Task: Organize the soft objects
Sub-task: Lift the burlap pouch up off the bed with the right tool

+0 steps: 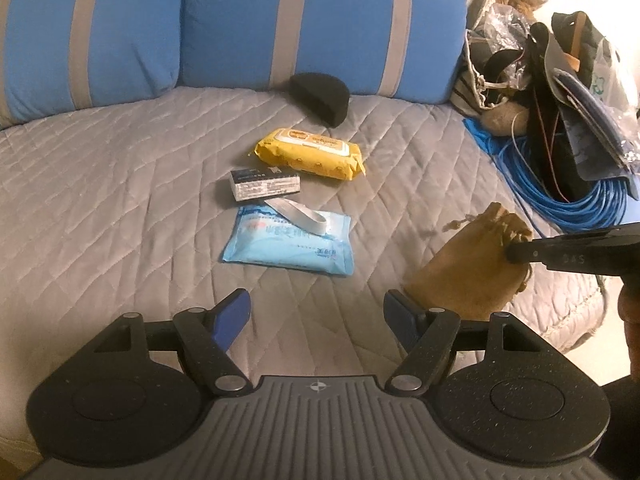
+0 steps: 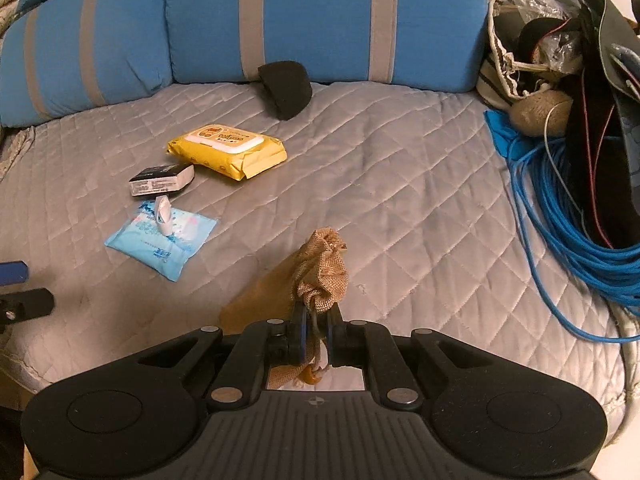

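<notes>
While the left gripper (image 1: pixel 316 320) waits with jaws apart and empty, the right gripper (image 2: pixel 316 320) is clamped on the gathered neck of a coarse burlap pouch (image 2: pixel 316 272) above the quilted grey cover (image 2: pixel 400 184). Further lie a glossy blue tissue pack (image 2: pixel 160 240), a yellow wipes pack (image 2: pixel 228 150) and a half-round black sponge (image 2: pixel 286 88).

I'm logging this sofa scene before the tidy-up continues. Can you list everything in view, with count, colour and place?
Cushions: two, blue with grey stripes, at the back.
Quilted cover: one, grey, under everything.
Foam half-disc: one, black, against the cushions.
Wipes pack: one, yellow, mid-cover.
Small box: one, black and white, beside the yellow pack.
Tissue pack: one, light blue, nearest, a white strip lying on it.
Cable coil: one, blue, right edge.
Clutter pile: several items, mixed colours, right.
Drawstring pouch: one, tan, held.
Left gripper: fingers open, empty.
Right gripper: fingers shut on the pouch's neck.
</notes>
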`<state>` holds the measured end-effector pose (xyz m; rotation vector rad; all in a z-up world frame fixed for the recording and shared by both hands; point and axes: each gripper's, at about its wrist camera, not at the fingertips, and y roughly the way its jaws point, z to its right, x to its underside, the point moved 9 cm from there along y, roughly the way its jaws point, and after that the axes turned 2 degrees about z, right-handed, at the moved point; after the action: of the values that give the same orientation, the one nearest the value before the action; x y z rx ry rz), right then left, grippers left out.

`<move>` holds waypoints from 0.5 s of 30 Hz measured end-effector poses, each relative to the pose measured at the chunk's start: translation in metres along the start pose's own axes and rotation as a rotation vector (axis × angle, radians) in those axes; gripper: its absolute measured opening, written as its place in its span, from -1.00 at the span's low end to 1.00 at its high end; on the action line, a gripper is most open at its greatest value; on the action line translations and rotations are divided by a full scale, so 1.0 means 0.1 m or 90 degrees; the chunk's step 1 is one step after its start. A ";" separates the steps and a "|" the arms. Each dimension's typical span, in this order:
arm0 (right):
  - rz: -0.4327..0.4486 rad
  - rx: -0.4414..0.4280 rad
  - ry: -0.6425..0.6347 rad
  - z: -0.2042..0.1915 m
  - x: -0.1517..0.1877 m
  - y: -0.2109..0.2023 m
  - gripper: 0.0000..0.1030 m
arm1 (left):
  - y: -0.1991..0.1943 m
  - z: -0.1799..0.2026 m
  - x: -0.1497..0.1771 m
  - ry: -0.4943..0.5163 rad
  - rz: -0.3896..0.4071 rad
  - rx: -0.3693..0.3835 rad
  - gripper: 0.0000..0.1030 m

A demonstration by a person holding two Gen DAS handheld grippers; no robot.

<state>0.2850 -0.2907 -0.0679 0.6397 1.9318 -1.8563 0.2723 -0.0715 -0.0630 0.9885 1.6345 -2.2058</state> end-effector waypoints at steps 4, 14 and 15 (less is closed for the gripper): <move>-0.005 -0.013 0.007 -0.02 -0.02 0.01 -0.77 | 0.06 -0.02 0.04 -0.010 -0.010 -0.003 0.42; -0.007 -0.044 0.021 -0.02 -0.03 -0.04 -0.77 | 0.31 -0.28 0.03 -0.186 -0.015 0.038 0.39; -0.007 -0.046 0.023 -0.01 -0.03 -0.04 -0.77 | 0.37 -0.30 0.02 -0.206 -0.015 0.048 0.39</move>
<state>0.2855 -0.2899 -0.0627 0.6452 2.0201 -1.7838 0.3022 -0.0568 -0.0966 0.5909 1.4328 -2.3113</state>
